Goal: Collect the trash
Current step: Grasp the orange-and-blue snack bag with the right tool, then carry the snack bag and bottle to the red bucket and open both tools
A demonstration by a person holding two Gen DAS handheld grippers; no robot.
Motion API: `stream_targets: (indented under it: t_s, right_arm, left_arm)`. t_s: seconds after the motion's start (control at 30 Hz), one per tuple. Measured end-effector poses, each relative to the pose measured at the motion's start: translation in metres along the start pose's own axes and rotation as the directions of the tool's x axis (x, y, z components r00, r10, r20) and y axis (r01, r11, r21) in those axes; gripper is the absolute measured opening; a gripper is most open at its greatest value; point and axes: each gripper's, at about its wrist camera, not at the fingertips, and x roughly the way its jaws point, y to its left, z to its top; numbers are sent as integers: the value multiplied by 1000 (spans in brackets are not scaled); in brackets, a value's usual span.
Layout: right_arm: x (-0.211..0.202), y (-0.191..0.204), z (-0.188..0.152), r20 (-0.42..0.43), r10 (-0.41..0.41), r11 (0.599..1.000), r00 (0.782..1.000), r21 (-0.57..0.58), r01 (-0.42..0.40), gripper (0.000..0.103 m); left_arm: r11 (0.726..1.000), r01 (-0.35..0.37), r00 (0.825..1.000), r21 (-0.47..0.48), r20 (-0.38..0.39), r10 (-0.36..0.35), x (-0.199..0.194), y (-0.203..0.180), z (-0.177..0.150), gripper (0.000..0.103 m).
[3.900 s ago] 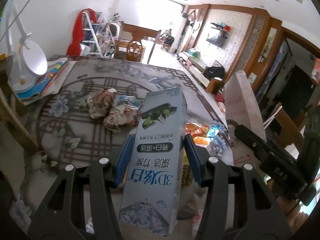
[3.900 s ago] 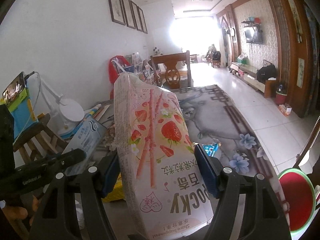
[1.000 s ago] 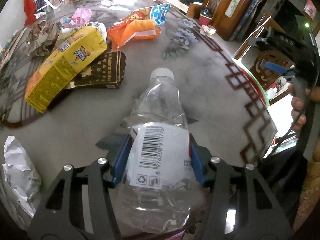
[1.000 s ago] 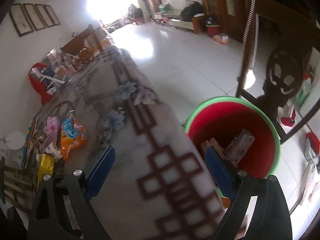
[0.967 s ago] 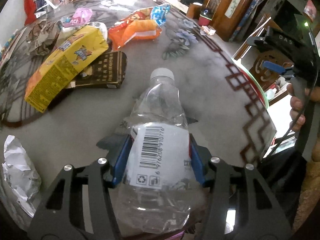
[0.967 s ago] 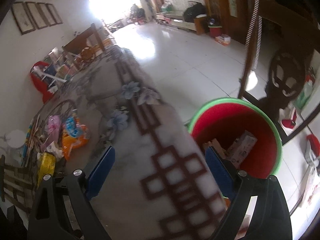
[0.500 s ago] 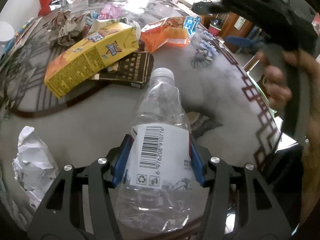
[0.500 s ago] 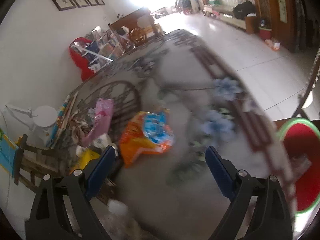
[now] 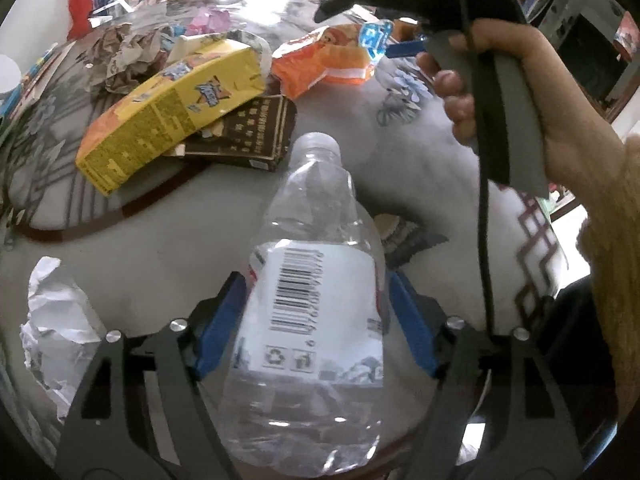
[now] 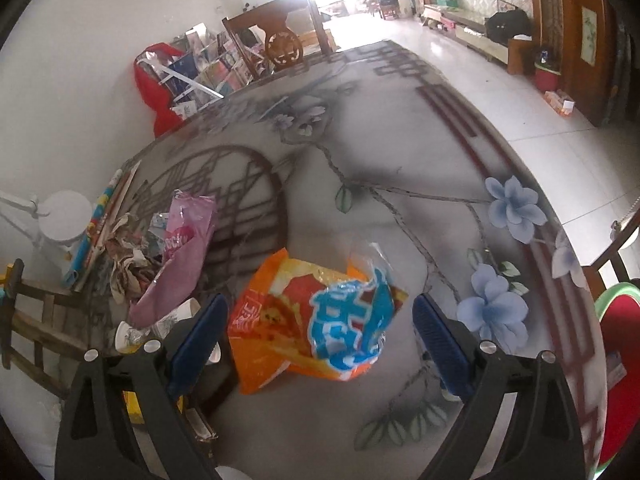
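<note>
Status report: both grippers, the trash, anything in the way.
Left gripper shut on clear bottle. Right gripper open, fingers either side of orange snack bag on table. Nothing between its fingers and the bag.

The clear bottle [image 9: 316, 312] has a barcode and recycling symbol on its white label; digits unreadable.

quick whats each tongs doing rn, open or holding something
Left tongs: shut on the clear plastic bottle.
Right tongs: open, empty, either side of the orange snack bag on the table.
</note>
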Motion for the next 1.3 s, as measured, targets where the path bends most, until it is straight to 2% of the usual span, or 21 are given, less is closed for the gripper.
stream_targets:
  t_s: [0.13,0.37,0.43,0.5,0.57,0.63,0.67,0.7,0.73,1.07,1.3]
  right_arm:
    - [6,0,-1,-33,30,1000,999,11,-29,84]
    - [5,1,-1,-39,35,999,999,9,-35,84]
    - [6,2,-2,-43,29,1000,999,2,-29,78]
    - [8,3,-3,-54,32,999,998,-2,-32,62]
    - [9,3,-4,-58,53,999,997,3,-53,61]
    - [8,2,-4,-59,62,998,996,4,-62,59]
    - [7,2,-4,-55,63,998,996,4,-63,56]
    - [5,2,-4,-48,64,998,997,6,-63,50]
    - [3,2,-4,-39,65,998,997,8,-64,41]
    - [-41,-4,-3,70,87,995,994,34,-89,39]
    - [-87,-16,-17,142,99,993,985,50,-108,39]
  left_arm:
    - [1000,-5,1000,11,1,5,5,-2,2,83]
    - [1000,21,1000,-19,20,-21,0,4,2,85]
    - [999,31,999,-39,34,-30,-4,7,2,85]
    - [997,45,998,-58,37,-42,-4,10,3,85]
    - [995,68,997,-66,26,-67,-3,12,3,83]
    - [996,71,997,-55,13,-70,0,9,2,69]
    - [997,66,998,-47,10,-66,2,8,2,66]
    - [997,63,998,-38,4,-63,3,7,1,56]
    - [997,64,998,-35,0,-64,4,6,1,55]
    - [993,89,995,-77,47,-85,-1,13,-2,54]
    - [996,80,991,-28,110,-76,-15,3,1,54]
